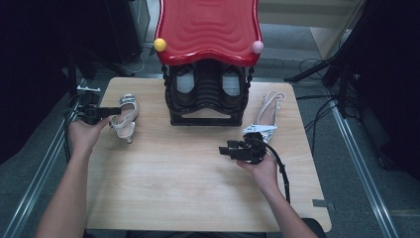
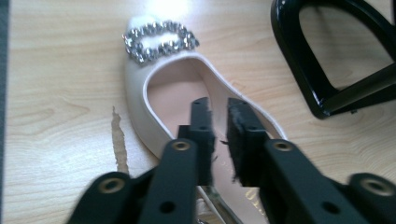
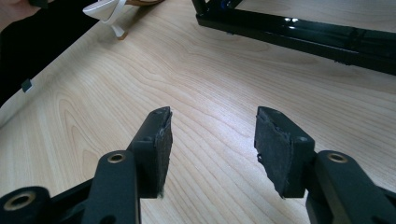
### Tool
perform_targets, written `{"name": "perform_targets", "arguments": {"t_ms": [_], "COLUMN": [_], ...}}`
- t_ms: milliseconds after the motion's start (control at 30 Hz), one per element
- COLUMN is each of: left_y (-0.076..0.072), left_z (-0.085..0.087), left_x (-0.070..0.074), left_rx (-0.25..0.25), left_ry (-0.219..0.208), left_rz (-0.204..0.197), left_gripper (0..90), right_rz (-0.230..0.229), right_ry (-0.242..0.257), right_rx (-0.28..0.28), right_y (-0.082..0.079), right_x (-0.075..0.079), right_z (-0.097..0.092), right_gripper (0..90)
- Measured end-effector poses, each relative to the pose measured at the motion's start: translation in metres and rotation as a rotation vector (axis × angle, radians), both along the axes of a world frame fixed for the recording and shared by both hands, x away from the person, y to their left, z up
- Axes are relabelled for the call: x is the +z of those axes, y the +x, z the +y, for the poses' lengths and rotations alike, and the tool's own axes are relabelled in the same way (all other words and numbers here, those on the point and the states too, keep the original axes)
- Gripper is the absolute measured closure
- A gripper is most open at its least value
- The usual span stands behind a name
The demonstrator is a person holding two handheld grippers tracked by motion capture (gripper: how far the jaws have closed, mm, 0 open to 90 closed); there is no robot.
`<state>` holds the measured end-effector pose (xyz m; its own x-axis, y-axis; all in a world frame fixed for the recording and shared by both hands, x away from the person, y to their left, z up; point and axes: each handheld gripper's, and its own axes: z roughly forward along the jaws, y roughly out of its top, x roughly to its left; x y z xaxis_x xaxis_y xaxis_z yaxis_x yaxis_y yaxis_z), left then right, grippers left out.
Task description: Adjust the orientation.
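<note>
A cream heeled shoe [image 1: 125,116] with a rhinestone buckle [image 2: 159,39] stands on the wooden table [image 1: 188,178] at the left. My left gripper [image 1: 111,111] hovers at its heel end. In the left gripper view its jaws [image 2: 219,105] stand a narrow gap apart over the shoe's opening [image 2: 173,88], with nothing pressed between the pads. A matching shoe [image 1: 267,116] lies at the right, beside the rack. My right gripper [image 1: 223,149] sits just in front of that shoe and points left. It is open [image 3: 212,116] over bare wood.
A black shoe rack [image 1: 205,94] with a red wavy top [image 1: 208,27] stands at the table's back middle, with dark shoes inside. Its black frame [image 2: 327,70] is near the left shoe. The rack's base [image 3: 299,32] and the cream shoe [image 3: 107,9] lie ahead of the right gripper.
</note>
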<state>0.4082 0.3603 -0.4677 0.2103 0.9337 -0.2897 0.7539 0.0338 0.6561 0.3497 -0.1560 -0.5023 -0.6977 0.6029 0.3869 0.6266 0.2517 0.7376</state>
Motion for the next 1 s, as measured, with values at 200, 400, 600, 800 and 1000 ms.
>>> {"name": "perform_targets", "arguments": {"t_ms": [200, 400, 600, 800, 1000], "left_y": [-0.002, 0.001, 0.003, 0.001, 0.004], "left_z": [-0.001, 0.002, 0.000, 0.002, 0.007], "left_x": [-0.004, -0.023, -0.035, -0.040, -0.039], "left_rx": [0.033, 0.074, 0.088, 0.123, 0.147], "left_ry": [0.055, 0.051, 0.067, 0.061, 0.023], "left_rz": [0.026, 0.059, 0.067, 0.043, 0.093], "left_gripper": [70.9, 70.2, 70.0, 77.0, 86.8], "right_rz": [0.000, 0.007, 0.014, 0.019, 0.013], "right_ry": [-0.003, -0.009, -0.014, -0.022, -0.022], "right_rx": [0.003, 0.002, 0.007, 0.010, 0.014], "right_y": [0.000, 0.000, 0.000, 0.002, 0.001], "right_x": [0.000, -0.002, -0.002, -0.005, -0.005], "right_z": [0.000, 0.001, 0.001, 0.002, 0.003], "right_gripper": [47.6, 47.6, 47.6, 47.6, 47.6]}}
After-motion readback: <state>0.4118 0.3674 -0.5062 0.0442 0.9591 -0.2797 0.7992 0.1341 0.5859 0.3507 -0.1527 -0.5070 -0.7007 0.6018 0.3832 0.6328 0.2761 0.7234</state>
